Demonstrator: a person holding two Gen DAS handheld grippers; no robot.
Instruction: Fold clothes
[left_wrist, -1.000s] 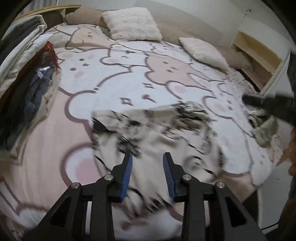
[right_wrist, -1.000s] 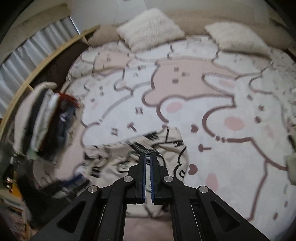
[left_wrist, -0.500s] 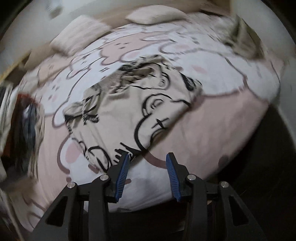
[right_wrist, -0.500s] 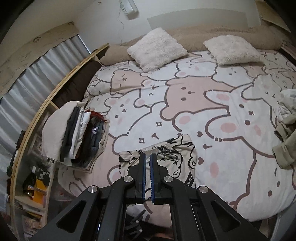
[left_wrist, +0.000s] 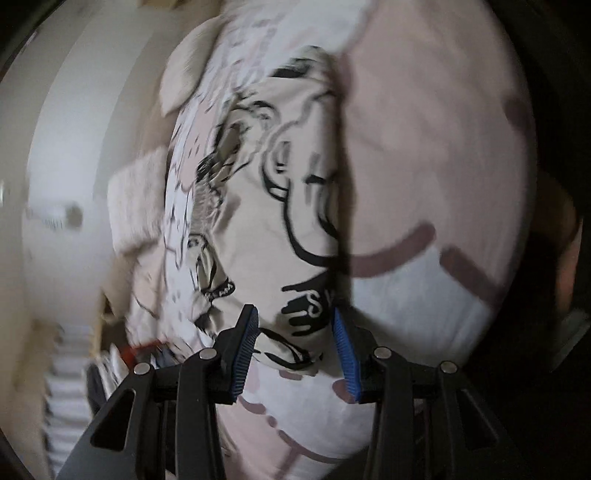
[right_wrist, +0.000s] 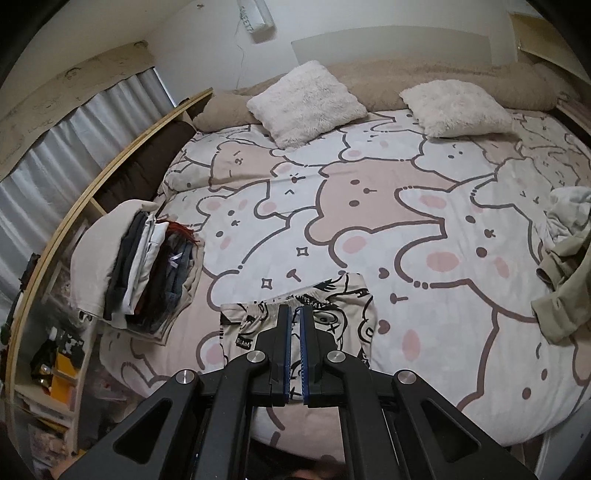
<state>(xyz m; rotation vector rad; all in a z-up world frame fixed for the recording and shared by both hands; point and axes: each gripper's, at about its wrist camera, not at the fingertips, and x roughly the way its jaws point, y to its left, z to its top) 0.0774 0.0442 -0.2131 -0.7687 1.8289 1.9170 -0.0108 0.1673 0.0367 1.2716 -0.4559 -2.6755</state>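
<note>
A cream garment with black cartoon print (right_wrist: 343, 310) lies folded near the front edge of the bed (right_wrist: 461, 332). It also shows in the left wrist view (left_wrist: 258, 229), blurred and rotated sideways. My left gripper (left_wrist: 293, 345) is open and empty, its blue pads on either side of the garment's near end without touching it. My right gripper (right_wrist: 294, 349) is shut with nothing between its pads, held above the garment's near edge.
A stack of folded clothes (right_wrist: 147, 258) sits at the bed's left edge beside a wooden rail (right_wrist: 110, 158). Loose olive and white clothes (right_wrist: 565, 266) lie at the right edge. Two fluffy pillows (right_wrist: 306, 99) and a long bolster are at the head.
The left gripper has swung and rolled sideways, closing in on the garment's end. The right gripper has pulled back and up, still shut; the garment stays flat on the bed.
</note>
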